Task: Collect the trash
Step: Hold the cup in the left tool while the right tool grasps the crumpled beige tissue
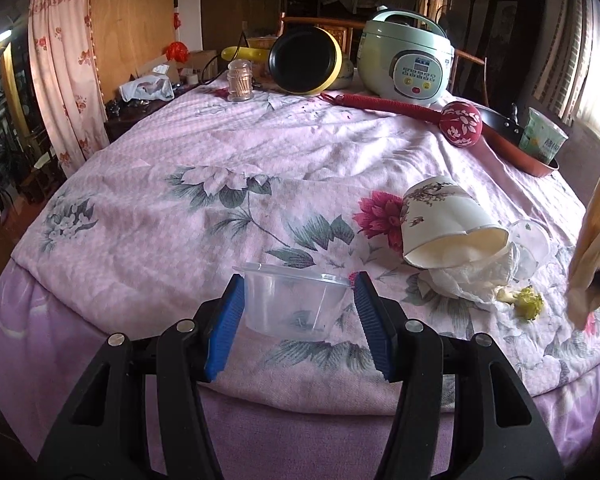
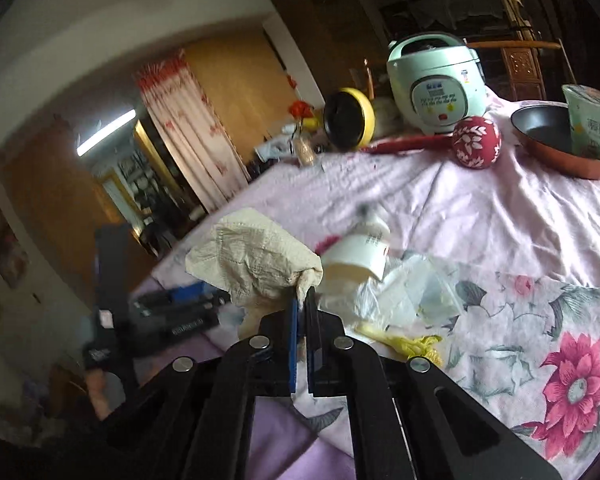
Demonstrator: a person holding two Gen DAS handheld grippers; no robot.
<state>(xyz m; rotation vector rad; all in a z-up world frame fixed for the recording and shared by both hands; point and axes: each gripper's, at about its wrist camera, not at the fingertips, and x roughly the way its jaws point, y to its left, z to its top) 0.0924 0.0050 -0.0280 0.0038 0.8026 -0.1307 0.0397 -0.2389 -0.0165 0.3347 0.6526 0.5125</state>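
Left gripper [image 1: 298, 286] has its blue fingers [image 1: 228, 322] spread wide on either side of a clear plastic tub [image 1: 294, 300] that's sitting upright on the floral cloth [image 1: 160, 208] near the front edge of the tabletop; the pads look close to the tub's rim, but I can't tell if they're actually touching it. Right gripper [image 2: 301, 300] has its fingers pressed together, pinching a crumpled beige napkin [image 2: 256, 258] and holding it up off the cloth; in the left view that same napkin [image 1: 593, 240] hangs at the far right edge. The rest of the trash is piled to the right of the tub: a paper cup [image 1: 443, 220] tipped on its side, a wad of white tissue [image 1: 473, 280] right under its mouth, a clear lid [image 1: 533, 240] just beside it, and a bit of broccoli [image 1: 527, 302] in front of the tissue. Further back there's a green rice cooker [image 1: 405, 58], a yellow pan [image 1: 305, 60] propped on its side, a toothpick jar [image 1: 240, 80], a red massage hammer [image 1: 457, 120], and a noodle cup [image 1: 541, 138] standing in a red frying pan [image 1: 515, 148].
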